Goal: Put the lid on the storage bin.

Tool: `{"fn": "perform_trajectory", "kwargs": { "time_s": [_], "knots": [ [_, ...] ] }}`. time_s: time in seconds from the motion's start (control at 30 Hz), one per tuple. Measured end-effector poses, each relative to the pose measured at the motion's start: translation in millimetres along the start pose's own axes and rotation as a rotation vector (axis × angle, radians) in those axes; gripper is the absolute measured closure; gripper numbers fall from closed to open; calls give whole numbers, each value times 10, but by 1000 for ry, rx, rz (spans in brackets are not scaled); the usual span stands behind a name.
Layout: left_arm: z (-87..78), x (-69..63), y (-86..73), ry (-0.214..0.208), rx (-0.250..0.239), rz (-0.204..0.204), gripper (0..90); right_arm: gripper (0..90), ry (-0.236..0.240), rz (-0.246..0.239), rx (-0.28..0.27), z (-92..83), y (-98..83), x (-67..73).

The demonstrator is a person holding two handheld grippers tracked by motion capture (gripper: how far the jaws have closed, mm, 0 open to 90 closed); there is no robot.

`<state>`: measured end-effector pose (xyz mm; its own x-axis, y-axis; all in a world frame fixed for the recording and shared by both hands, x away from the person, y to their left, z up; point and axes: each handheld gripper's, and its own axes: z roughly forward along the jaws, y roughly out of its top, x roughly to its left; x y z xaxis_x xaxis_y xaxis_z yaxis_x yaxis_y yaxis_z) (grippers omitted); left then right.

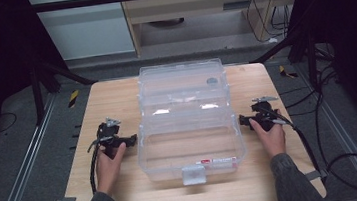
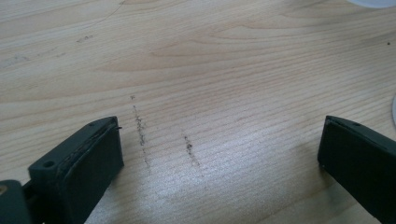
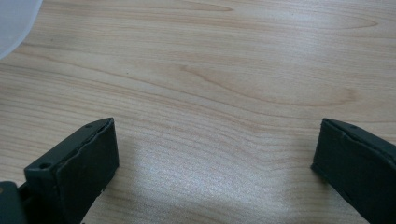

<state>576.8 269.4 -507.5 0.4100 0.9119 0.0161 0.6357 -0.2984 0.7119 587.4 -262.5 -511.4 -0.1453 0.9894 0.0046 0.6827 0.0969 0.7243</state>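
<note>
A large clear plastic box (image 1: 188, 117) with a lid and a front latch (image 1: 194, 175) stands in the middle of the wooden table (image 1: 115, 94). My left gripper (image 1: 111, 131) rests on the table just left of the box, held by a hand. My right gripper (image 1: 263, 111) rests just right of the box in the other hand. In the left gripper view the left gripper (image 2: 219, 154) is open over bare wood with faint dark scuff marks (image 2: 140, 130). The right gripper (image 3: 215, 154) is open over bare wood too, with nothing between its jaws.
A corner of the clear box (image 3: 14, 23) shows at the top left of the right gripper view. Black cables (image 1: 323, 160) trail off the table's right side. Dark frame legs (image 1: 38, 80) stand behind the table on the grey floor.
</note>
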Motion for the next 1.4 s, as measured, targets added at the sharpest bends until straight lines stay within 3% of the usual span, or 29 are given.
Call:
{"fn": "perform_trajectory", "kwargs": {
  "time_s": [0.27,0.37,0.43,0.5,0.57,0.6,0.63,0.67,0.7,0.8,0.9,1.0,1.1,1.2,1.3,1.4],
  "knots": [
    [11,-30,10,13,-2,-19,0,5,16,-13,-1,12,12,-16],
    [-8,-31,-2,-13,2,6,0,46,35,-33,10,-4,21,-31],
    [-64,-13,-9,-59,-1,8,14,92,37,-68,11,-90,33,-34],
    [-159,-9,-8,-67,-10,48,37,73,-7,-158,-7,-241,63,-11],
    [-305,-20,15,-38,-27,93,32,99,-39,-263,-20,-436,116,12],
    [-305,-20,15,-38,-27,93,32,99,-39,-263,-20,-436,116,12],
    [-457,-37,44,-47,-49,112,32,100,-50,-282,-19,-545,150,25],
    [-550,-53,64,-56,-54,126,37,118,-69,-369,-39,-842,252,24],
    [-642,-81,88,-64,-57,149,37,118,-69,-369,-39,-842,252,24],
    [-920,-218,184,-81,-67,240,38,132,-63,-462,-24,-1138,399,55],
    [-1167,-390,308,-98,-47,358,45,169,2,-509,-3,-1384,589,121],
    [-1334,-571,414,-143,-32,433,50,204,47,-575,16,-1561,817,228],
    [-1427,-723,519,-200,-51,458,49,234,90,-640,27,-1681,1084,346],
    [-1469,-863,619,-246,-73,486,42,251,140,-670,22,-1763,1372,484],
    [-1434,-987,683,-273,-53,535,34,304,175,-762,7,-1801,1636,675],
    [-1355,-1096,701,-283,-18,574,35,352,226,-796,14,-1760,1861,822]
  ]
}}
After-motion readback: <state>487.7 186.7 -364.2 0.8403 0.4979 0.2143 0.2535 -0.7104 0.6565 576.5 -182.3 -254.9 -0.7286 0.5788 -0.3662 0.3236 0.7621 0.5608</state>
